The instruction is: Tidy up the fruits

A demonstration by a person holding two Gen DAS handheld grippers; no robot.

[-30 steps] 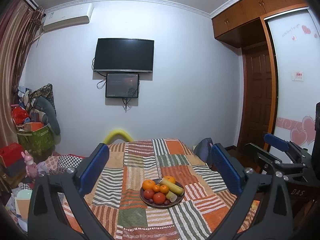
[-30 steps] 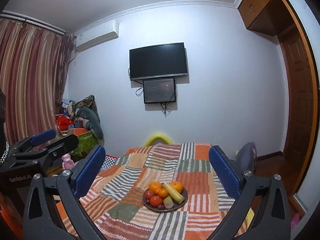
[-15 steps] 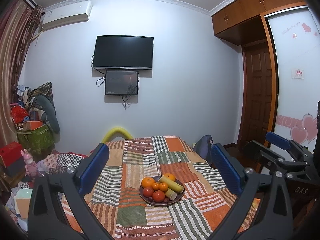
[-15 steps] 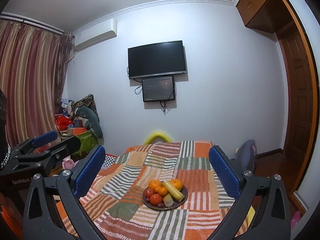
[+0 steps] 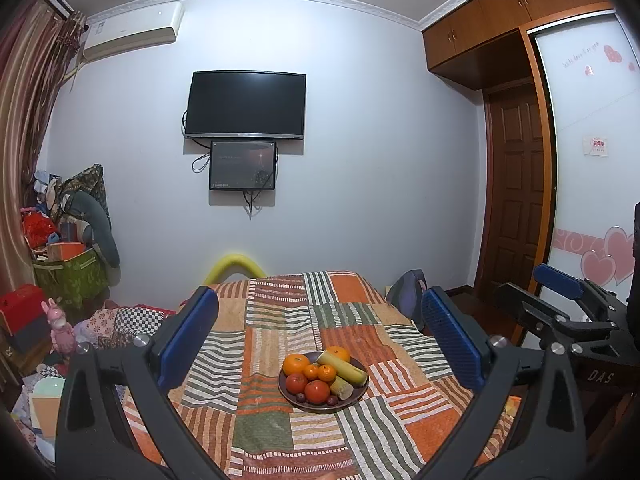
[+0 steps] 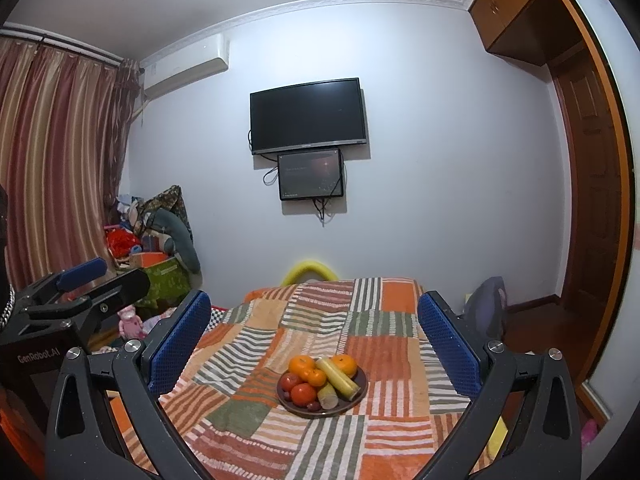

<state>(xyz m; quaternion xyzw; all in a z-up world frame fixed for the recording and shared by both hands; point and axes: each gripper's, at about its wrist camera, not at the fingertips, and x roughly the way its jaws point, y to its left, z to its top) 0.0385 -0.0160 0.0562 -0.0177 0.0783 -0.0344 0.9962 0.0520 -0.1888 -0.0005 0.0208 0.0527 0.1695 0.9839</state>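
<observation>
From my left wrist camera, the left gripper (image 5: pixel 320 344) is spread wide with nothing between its blue pads (image 5: pixel 188 336). The plate (image 5: pixel 356 398) of fruit sits on the patchwork blanket (image 5: pixel 280 312) ahead, framed between the fingers and well clear of both. I can pick out oranges (image 5: pixel 296 364), red tomatoes (image 5: pixel 317 391) and a long yellow-green piece (image 5: pixel 344 368); the small dark fruits at the plate's front rim are too small to name. The right gripper (image 5: pixel 560 304) shows at the right edge, partly cut off, so I cannot judge its opening here. Compared with a second ago the plate sits slightly higher in frame and the television (image 5: pixel 246 104) lower (I have tipped the view up a little).

From my right wrist camera, the right gripper (image 6: pixel 314 344) is also fully spread and empty, the plate (image 6: pixel 360 392) between and beyond its pads. The left gripper (image 6: pixel 80 292) pokes in at the left edge, only partly seen. The shift from earlier is the same: plate a touch higher, nothing on it rearranged.
</observation>
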